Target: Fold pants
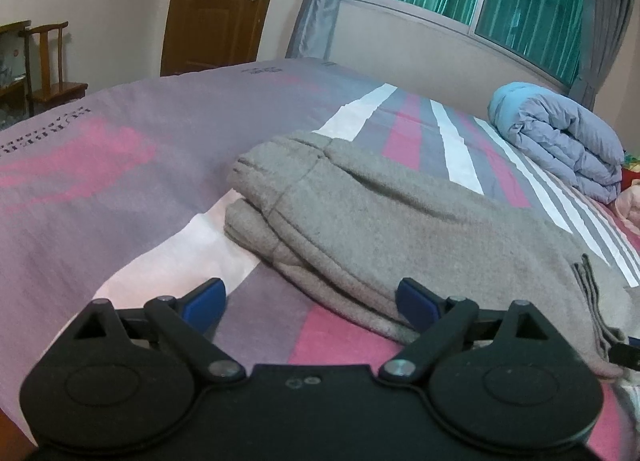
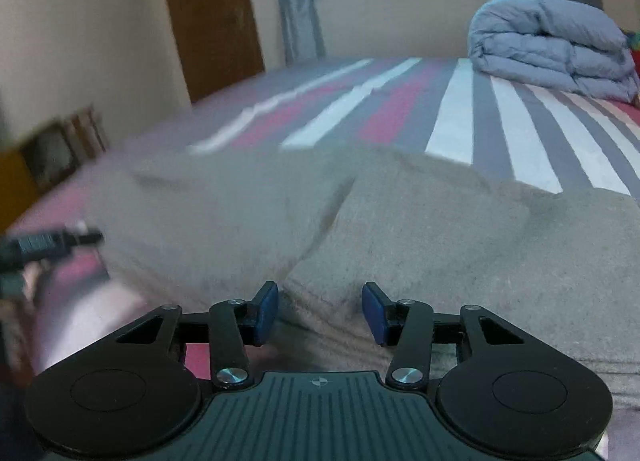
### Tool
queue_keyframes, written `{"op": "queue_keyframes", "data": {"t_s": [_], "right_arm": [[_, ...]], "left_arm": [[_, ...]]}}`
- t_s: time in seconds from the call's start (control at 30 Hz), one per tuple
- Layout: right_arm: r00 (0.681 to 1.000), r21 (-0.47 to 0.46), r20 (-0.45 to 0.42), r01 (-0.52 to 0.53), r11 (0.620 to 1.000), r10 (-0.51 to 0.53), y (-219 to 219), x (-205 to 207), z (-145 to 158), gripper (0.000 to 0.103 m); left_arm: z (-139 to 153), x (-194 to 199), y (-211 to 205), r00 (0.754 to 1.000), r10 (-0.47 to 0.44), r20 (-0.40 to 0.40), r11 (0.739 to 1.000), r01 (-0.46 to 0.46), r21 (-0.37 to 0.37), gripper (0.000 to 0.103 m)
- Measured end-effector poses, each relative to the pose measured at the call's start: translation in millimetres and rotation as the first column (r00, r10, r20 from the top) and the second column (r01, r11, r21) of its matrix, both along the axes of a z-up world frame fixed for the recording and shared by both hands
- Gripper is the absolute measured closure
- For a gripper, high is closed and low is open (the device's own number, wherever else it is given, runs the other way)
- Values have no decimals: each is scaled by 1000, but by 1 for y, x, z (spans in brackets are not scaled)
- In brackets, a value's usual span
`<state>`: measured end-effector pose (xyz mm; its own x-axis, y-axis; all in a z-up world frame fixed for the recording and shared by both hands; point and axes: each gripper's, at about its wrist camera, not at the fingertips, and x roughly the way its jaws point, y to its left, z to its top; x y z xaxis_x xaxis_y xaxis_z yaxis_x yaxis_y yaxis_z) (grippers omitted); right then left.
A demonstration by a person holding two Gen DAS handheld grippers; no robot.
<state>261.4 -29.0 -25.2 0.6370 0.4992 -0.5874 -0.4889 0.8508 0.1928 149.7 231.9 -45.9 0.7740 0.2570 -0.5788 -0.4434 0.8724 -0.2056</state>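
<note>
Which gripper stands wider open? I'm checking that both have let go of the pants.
The left gripper: its blue pads sit far apart, straddling the gray pants' edge. The right gripper shows a narrower gap, pads clear of the fabric.

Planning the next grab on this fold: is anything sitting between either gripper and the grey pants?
Nothing visible. The left gripper has its jaws wide, with only bare bedsheet and the pants edge ahead. The right gripper is open right over the pants. The folded quilt lies well behind.
</note>
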Motion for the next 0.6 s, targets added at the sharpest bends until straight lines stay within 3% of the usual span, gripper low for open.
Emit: {"op": "queue_keyframes", "data": {"t_s": [0.03,0.13,0.23,0.33,0.4,0.47,0.53,0.6], "right_arm": [[1000,-28,27,-3,1000,4,4,-3,-3,75],[999,0,28,35,999,-35,-1,-5,-4,85],[996,42,78,40,998,-43,-9,-7,13,85],[995,11,99,-16,1000,15,3,-17,16,85],[998,-28,6,-55,998,55,15,-9,-2,81],[998,-41,36,-49,998,51,18,-11,-8,77],[997,-27,59,-49,998,51,17,-17,0,59],[992,13,117,-49,999,48,8,-28,9,56]], "left_arm": [[0,-1,0,1000,2,2,1000,-2,-3,16],[0,-1,0,1000,4,2,1000,-4,-7,16],[-1,0,1,1000,0,-2,1000,0,-9,16],[-1,1,1,1000,3,-5,1000,-3,-15,15],[-1,1,1,1000,2,-7,1000,-2,-14,15],[-1,1,0,1000,-1,-10,1000,1,-11,15],[-1,0,1,1000,-3,-10,1000,3,-14,15],[-1,1,1,1000,-1,-14,1000,1,-20,14]]}}
